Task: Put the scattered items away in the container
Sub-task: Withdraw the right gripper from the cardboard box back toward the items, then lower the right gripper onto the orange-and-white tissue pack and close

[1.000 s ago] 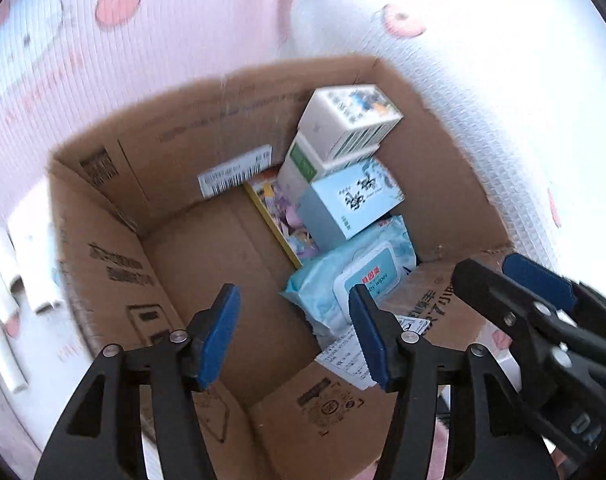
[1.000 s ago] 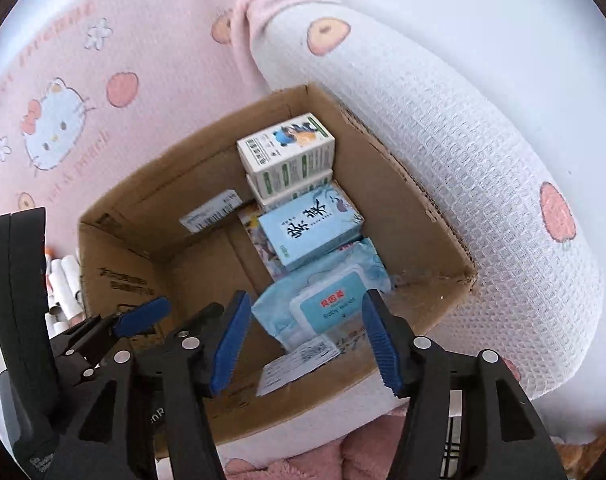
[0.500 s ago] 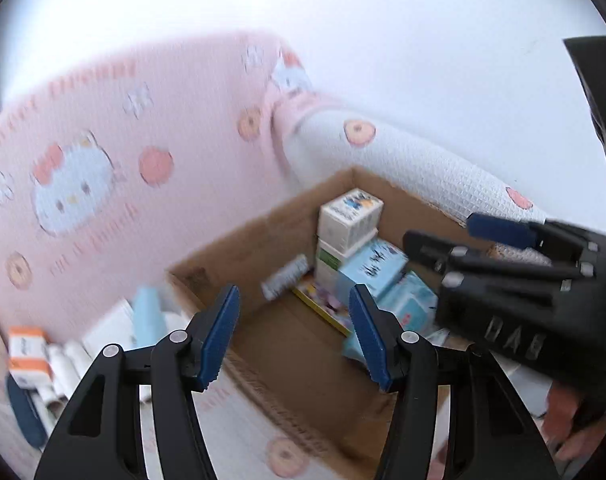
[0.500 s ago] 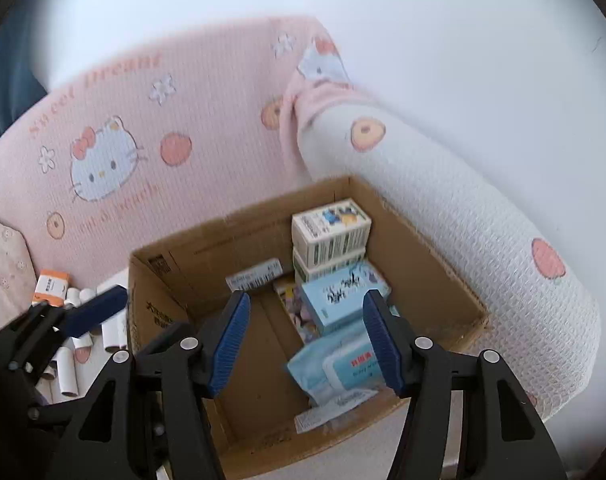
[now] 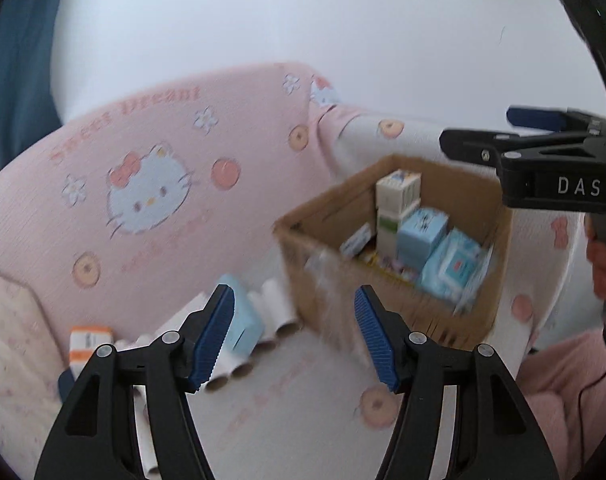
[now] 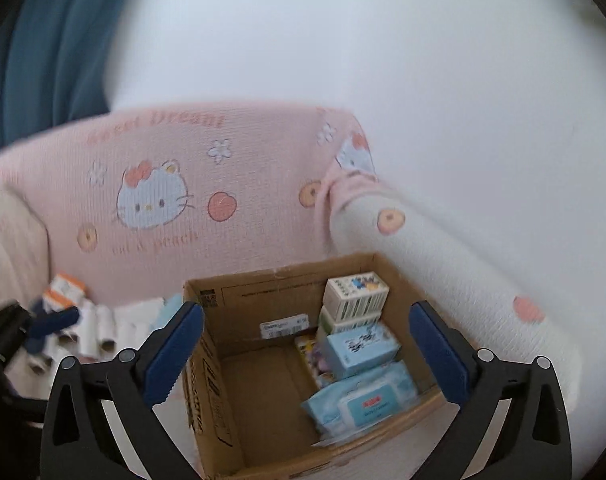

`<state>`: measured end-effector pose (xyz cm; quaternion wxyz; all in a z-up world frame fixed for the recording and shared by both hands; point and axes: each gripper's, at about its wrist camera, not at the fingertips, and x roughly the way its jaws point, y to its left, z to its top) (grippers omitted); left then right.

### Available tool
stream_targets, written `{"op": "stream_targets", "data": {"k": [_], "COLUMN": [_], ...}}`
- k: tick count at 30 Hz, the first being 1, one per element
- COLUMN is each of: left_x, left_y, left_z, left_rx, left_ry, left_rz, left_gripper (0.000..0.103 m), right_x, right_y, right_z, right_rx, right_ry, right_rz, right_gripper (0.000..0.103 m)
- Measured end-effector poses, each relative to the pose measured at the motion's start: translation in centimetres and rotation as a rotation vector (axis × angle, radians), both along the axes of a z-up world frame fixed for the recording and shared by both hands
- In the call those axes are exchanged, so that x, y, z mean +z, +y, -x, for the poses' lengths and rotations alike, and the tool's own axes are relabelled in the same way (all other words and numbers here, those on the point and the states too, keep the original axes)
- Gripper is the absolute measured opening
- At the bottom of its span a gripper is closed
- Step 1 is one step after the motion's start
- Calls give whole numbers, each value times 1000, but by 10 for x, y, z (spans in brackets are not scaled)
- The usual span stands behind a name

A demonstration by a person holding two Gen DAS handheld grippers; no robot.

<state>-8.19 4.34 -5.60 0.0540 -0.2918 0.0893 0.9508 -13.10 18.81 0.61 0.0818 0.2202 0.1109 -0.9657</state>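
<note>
Between placements: left gripper (image 5: 293, 336) and right gripper (image 6: 303, 354) both have fingers apart, empty. Cardboard box (image 6: 239, 412) lies beyond the right fingers; cardboard tubes (image 5: 263, 330) and a light-blue box (image 5: 243, 320) beyond the left fingers probably await collection.

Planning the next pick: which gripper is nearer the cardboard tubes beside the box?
Left. The left gripper hangs open just before the cardboard tubes; the right gripper sits over the cardboard box, tubes off to its left.
</note>
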Motion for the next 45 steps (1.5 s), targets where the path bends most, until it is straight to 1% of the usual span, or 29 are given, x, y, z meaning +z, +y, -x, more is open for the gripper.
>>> {"op": "stream_targets", "data": {"k": [3, 6, 8, 12, 14, 16, 19, 22, 25, 26, 27, 30, 31, 32, 34, 35, 36, 37, 38, 41, 43, 45], "left_x": [-11, -20, -26, -40, -47, -55, -63, -65, -54, -47, -39, -16, -12, -8, -12, -17, -25, -34, -41, -61, -72, -86], "left_y": [-26, -55, -73, -112, -131, -151, -182, -211, -245, -253, -258, -268, -272, -276, -286, -291, -300, -309, -319, -344, -356, -374], "left_z": [-12, -20, -22, -27, -29, -31, -32, -34, -23, -17, -10, 13, 22, 33, 53, 61, 71, 76, 78, 75, 74, 77], "left_rx": [45, 112, 152, 218, 250, 283, 318, 329, 281, 258, 239, 207, 190, 165, 119, 123, 149, 183, 203, 189, 178, 186], "left_ry": [-31, -55, -81, -131, -148, -170, -205, -242, -334, -358, -368, -345, -335, -328, -329, -333, -344, -353, -360, -378, -383, -387], "left_rz": [-47, -70, -89, -133, -130, -103, -57, -56, -158, -180, -181, -128, -120, -118, -132, -135, -142, -166, -208, -354, -419, -508], "left_gripper": [67, 67, 67, 67, 67, 67, 67, 67, 67, 67, 67, 67, 68, 73, 76, 76, 76, 76, 76, 76, 76, 76], "right_x": [-7, -14, -21, -46, -59, -70, -85, -102, -115, -119, -121, -127, -128, -128, -128, -128, -129, -130, -131, -136, -141, -148], "right_y": [-23, -52, -75, -122, -145, -165, -193, -222, -248, -255, -261, -277, -282, -285, -292, -294, -297, -299, -301, -305, -306, -305], "right_z": [-14, -31, -41, -55, -58, -57, -55, -48, -42, -39, -36, -25, -22, -19, -10, -5, 2, 9, 16, 37, 51, 63], "right_rx": [33, 117, 169, 251, 282, 337, 419, 473, 510, 525, 536, 552, 555, 558, 557, 555, 549, 538, 525, 475, 445, 425], "right_ry": [-2, 7, 19, 73, 78, 52, 7, -33, -69, -92, -113, -152, -160, -168, -197, -217, -239, -264, -287, -359, -412, -471], "right_rz": [-24, -49, -103, -276, -338, -352, -335, -329, -332, -327, -322, -314, -313, -308, -282, -257, -228, -196, -169, -96, -17, 87], "right_gripper": [102, 102, 102, 102, 102, 102, 102, 102, 102, 102, 102, 102, 102, 102, 102, 102, 102, 102, 102, 102, 102, 102]}}
